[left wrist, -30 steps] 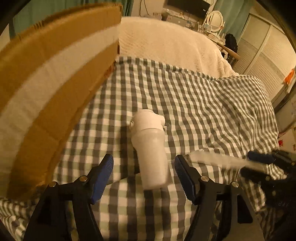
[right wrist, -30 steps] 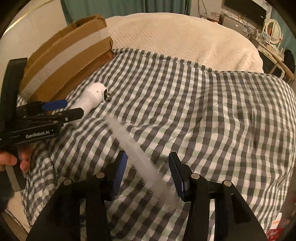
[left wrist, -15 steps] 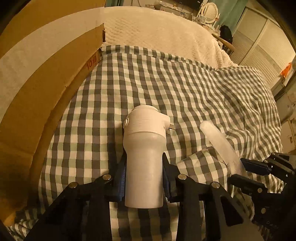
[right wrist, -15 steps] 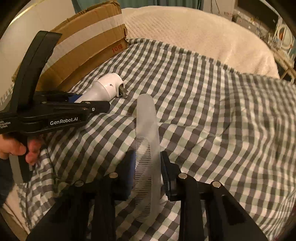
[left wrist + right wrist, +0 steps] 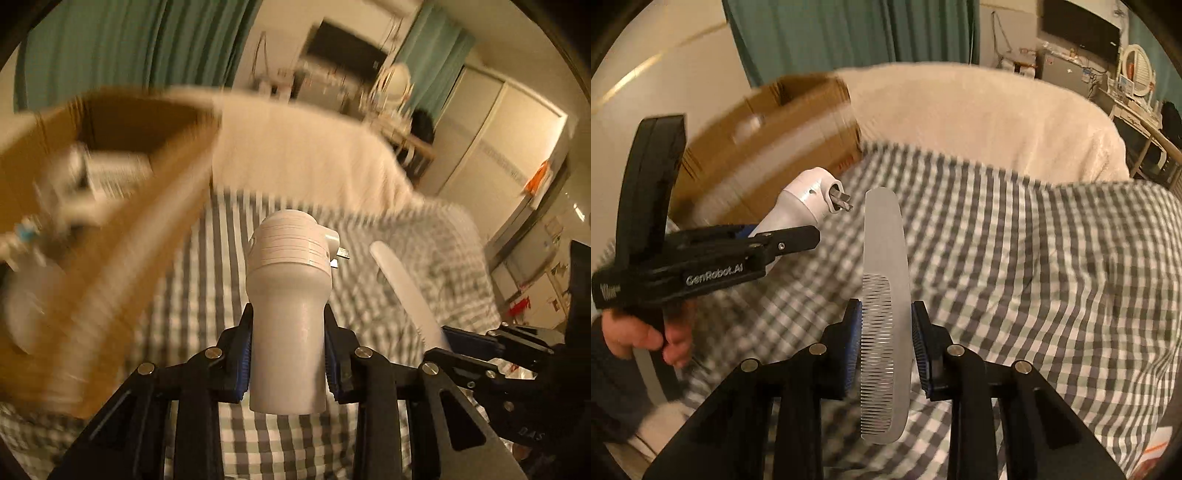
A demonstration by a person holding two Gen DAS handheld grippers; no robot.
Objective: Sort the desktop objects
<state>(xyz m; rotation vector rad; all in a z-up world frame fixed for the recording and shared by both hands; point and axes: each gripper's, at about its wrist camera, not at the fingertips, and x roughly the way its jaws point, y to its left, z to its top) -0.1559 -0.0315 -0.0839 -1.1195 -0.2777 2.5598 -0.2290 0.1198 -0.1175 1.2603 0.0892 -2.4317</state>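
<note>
The left gripper [image 5: 289,363] clamps a white plug adapter [image 5: 290,295]; the right gripper [image 5: 885,356] pinches a comb [image 5: 884,306] (thin, smooth), which could slip before reaching the cardboard box [image 5: 122,206].

"GenRobot.AI" stands in white on the left tongs' [image 5: 798,240] black body.

Your left wrist camera sits just behind the left gripper [image 5: 288,354] and looks forward and downward along its fingers, close over the checked bedcover [image 5: 207,295], with the open cardboard box [image 5: 122,206] near on its left and the room's far wall beyond. Your right wrist camera looks the same way from behind the right gripper [image 5: 886,354], a little further right. Both views share the bedcover, the box, the cream blanket [image 5: 979,122], and each catches the other gripper at its edge.
</note>
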